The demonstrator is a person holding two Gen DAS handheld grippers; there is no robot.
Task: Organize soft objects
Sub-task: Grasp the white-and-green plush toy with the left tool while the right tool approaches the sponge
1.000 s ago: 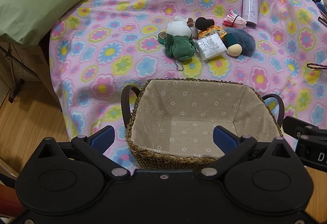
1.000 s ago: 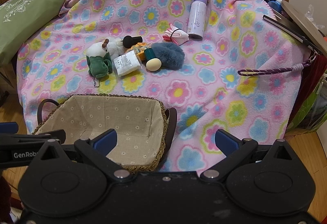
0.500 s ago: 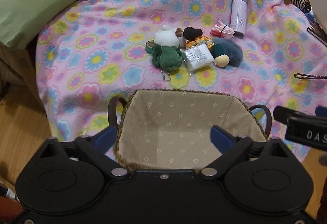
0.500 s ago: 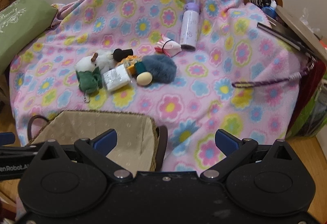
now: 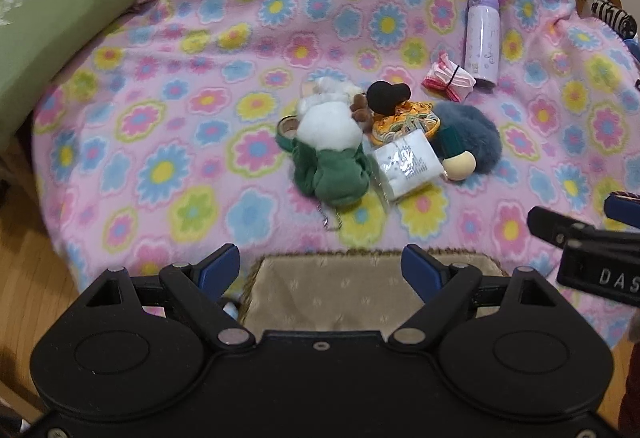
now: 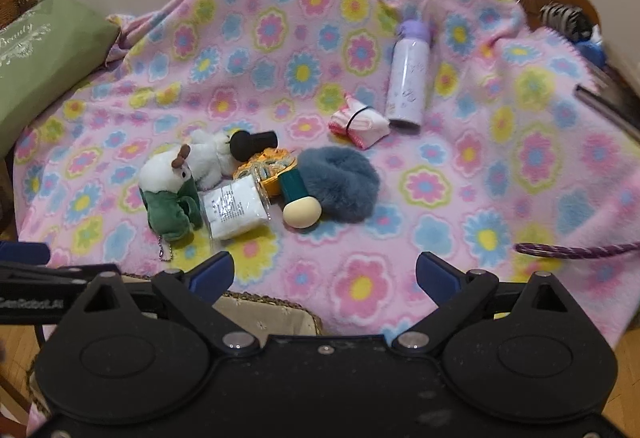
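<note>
A cluster of soft things lies mid-blanket: a white-and-green plush, a white packet, a blue-grey fluffy scrunchie, an orange pouch, a black sponge and a cream sponge. A lined woven basket sits at the near edge. My left gripper is open and empty above the basket. My right gripper is open and empty, to the basket's right.
A lilac bottle and a folded pink cloth lie behind the cluster on the flowered blanket. A green pillow is at the left. A purple cord lies at the right.
Both grippers have moved forward and up toward the cluster; the basket has slid low in both views. Nothing has been grasped.
</note>
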